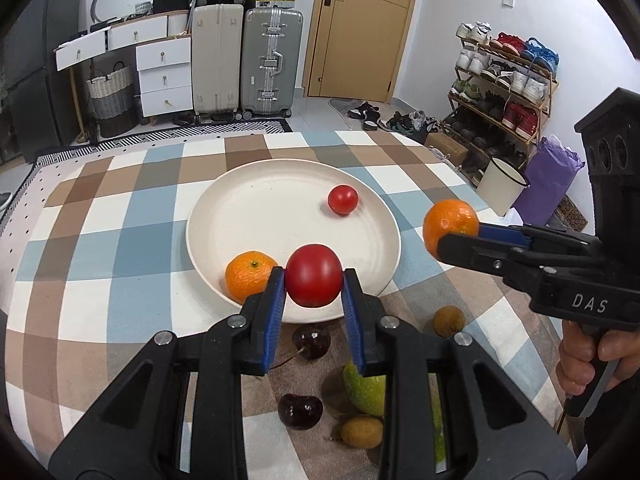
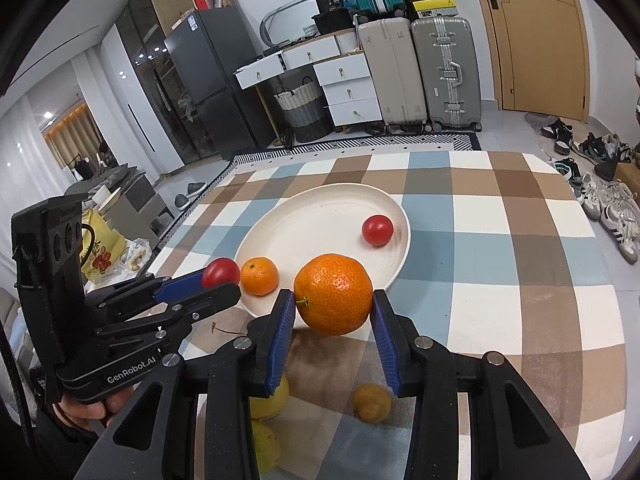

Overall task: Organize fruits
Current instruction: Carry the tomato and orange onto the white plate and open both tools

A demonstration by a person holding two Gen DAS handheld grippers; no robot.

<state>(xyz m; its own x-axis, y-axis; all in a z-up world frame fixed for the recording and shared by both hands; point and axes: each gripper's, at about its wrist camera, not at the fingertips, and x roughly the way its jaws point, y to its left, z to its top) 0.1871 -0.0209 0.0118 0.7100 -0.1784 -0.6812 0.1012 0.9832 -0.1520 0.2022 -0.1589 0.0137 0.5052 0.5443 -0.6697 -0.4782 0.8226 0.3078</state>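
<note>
My left gripper [image 1: 314, 280] is shut on a red tomato [image 1: 314, 275], held over the near rim of the white plate [image 1: 248, 208]; it also shows in the right wrist view [image 2: 220, 278]. My right gripper [image 2: 333, 304] is shut on a large orange [image 2: 333, 294], held above the table just off the plate's [image 2: 320, 216] near right rim; it also shows in the left wrist view [image 1: 450, 226]. On the plate lie a small orange [image 1: 248, 278] at the near edge and a small tomato [image 1: 343, 199] at the far right.
Loose fruit lies on the checked tablecloth [image 1: 100, 240] in front of the plate: two dark cherries [image 1: 311, 340], two brown kiwi-like fruits [image 1: 449, 321], a green fruit [image 1: 366, 390]. Suitcases [image 1: 272, 60], drawers and a shoe rack [image 1: 504, 80] stand beyond the table.
</note>
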